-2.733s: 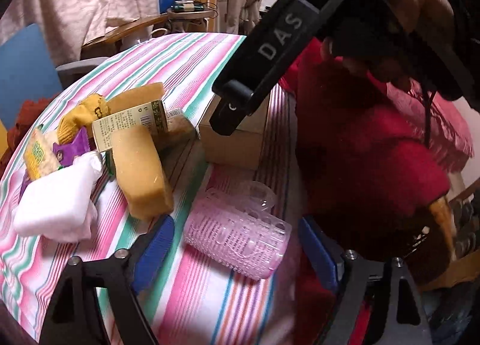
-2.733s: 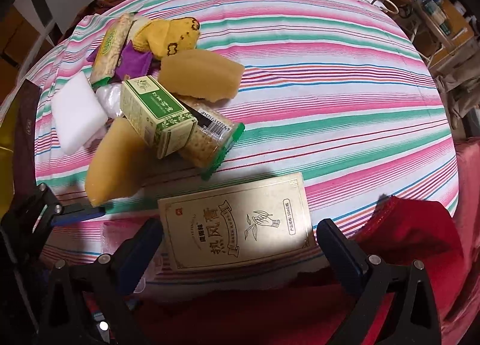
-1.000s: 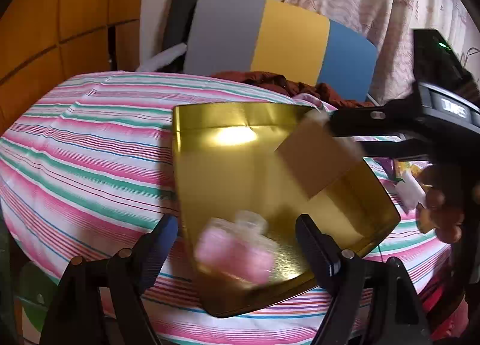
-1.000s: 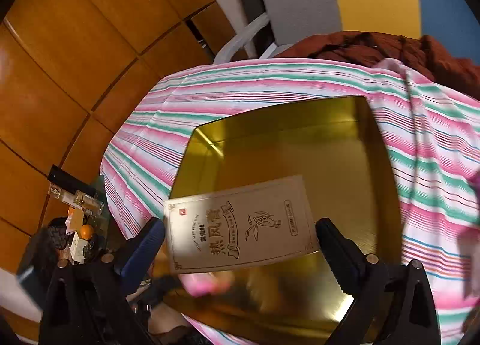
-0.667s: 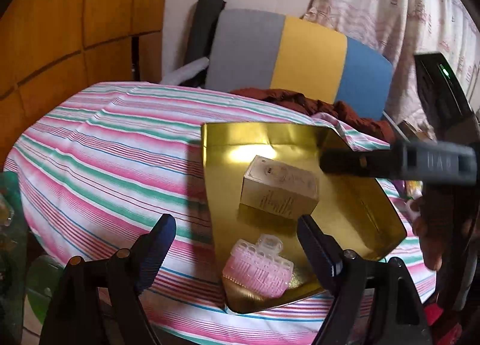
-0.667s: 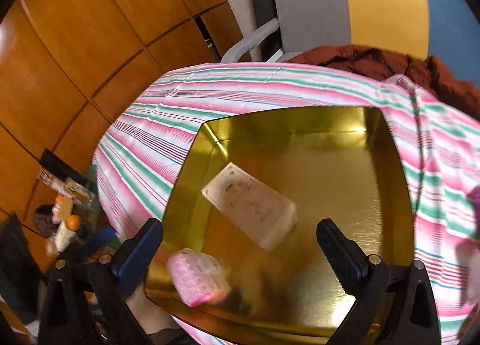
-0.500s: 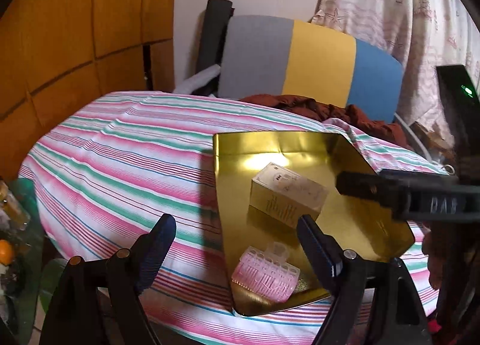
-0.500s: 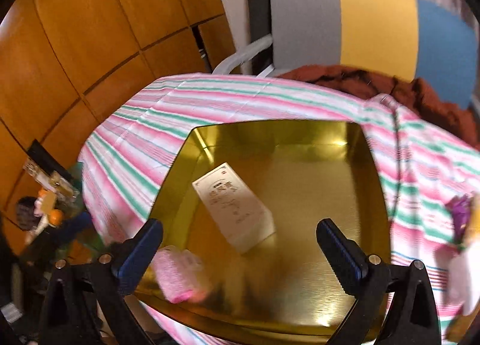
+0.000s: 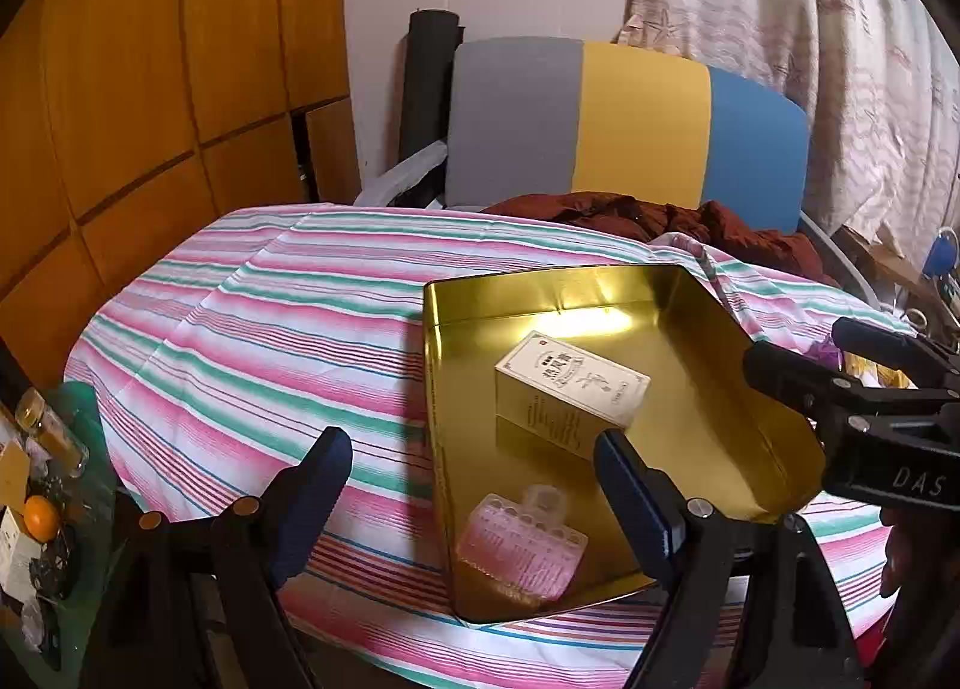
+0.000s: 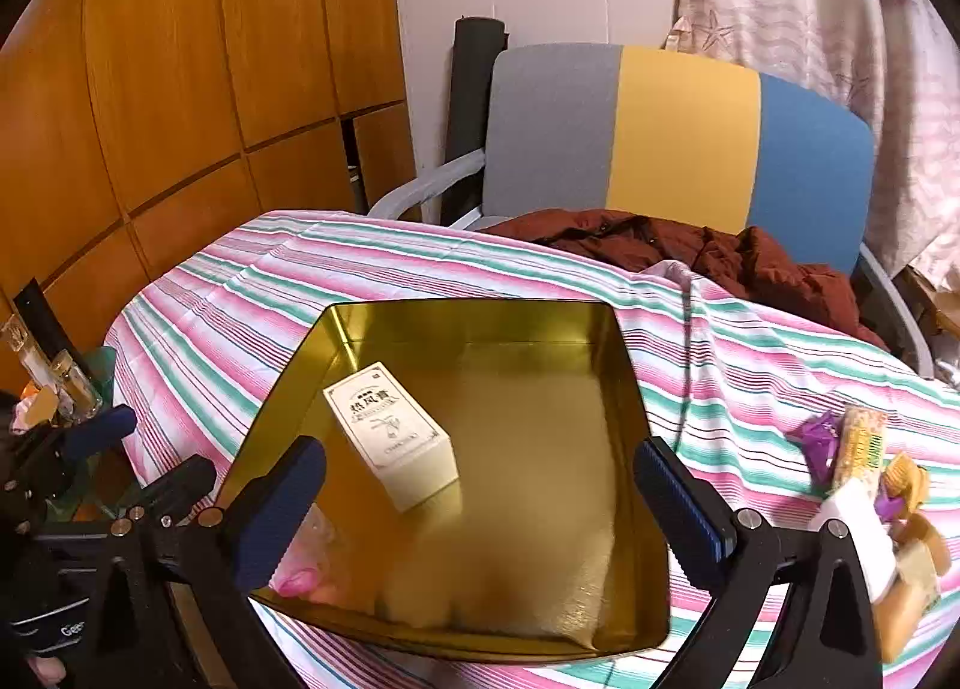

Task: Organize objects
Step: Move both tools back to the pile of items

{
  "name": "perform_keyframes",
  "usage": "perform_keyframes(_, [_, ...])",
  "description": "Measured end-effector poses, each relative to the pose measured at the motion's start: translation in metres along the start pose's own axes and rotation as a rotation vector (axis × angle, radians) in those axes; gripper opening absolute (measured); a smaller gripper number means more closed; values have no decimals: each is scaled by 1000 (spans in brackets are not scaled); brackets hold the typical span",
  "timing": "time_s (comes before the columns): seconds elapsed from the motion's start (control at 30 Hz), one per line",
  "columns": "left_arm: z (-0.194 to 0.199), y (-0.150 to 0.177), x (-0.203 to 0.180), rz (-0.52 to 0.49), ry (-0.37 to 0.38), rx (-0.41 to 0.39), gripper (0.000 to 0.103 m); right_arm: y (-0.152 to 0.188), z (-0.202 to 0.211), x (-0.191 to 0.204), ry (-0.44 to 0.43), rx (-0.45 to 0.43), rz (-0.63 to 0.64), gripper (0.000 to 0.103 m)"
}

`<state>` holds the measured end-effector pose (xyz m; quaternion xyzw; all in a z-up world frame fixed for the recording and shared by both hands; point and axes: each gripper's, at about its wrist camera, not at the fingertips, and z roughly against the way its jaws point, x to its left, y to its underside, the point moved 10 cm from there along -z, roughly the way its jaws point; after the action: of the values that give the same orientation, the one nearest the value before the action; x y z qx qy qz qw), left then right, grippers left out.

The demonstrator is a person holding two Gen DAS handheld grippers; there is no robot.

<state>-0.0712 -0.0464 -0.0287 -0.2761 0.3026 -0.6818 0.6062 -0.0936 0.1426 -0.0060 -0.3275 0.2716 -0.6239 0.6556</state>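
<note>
The left gripper [image 9: 465, 500] hangs spread and empty above the near-left corner of the gold tray [image 9: 433, 365]. Inside the tray, the pink ridged roller [image 9: 521, 545] lies at the near-left corner, and the cream carton [image 10: 390, 434] rests left of centre. The right gripper [image 10: 480, 500] hovers spread and empty over the tray. At far right, loose packets [image 10: 864, 449] remain on the striped cloth [image 10: 750, 383]. Assessment: two items stowed, pile outstanding.

One gold tin [image 10: 624, 389] is sitting on the table [image 10: 252, 293], holding one cream box [image 10: 390, 437] at nine o'clock and one pink roller case [image 9: 519, 548] at seven. One chair [image 10: 678, 143] is standing at twelve, carrying one maroon garment [image 10: 690, 257].
</note>
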Motion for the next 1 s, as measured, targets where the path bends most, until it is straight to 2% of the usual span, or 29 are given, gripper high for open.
perform_keyframes(0.27, [0, -5, -18, -62, 9, -11, 84, 10, 10, -20, 23, -16, -31, 103])
perform_keyframes(0.57, [-1, -6, -44, -123, 35, -10, 84, 15, 24, -61, 70, -33, -95, 103])
perform_keyframes(0.83, [-5, -8, -73, -186, 82, -3, 84, 22, 36, -121, 155, -34, -188, 103])
perform_keyframes(1.0, [-6, -8, -101, -224, 152, 0, 84, 30, 51, -174, 231, -29, -271, 103])
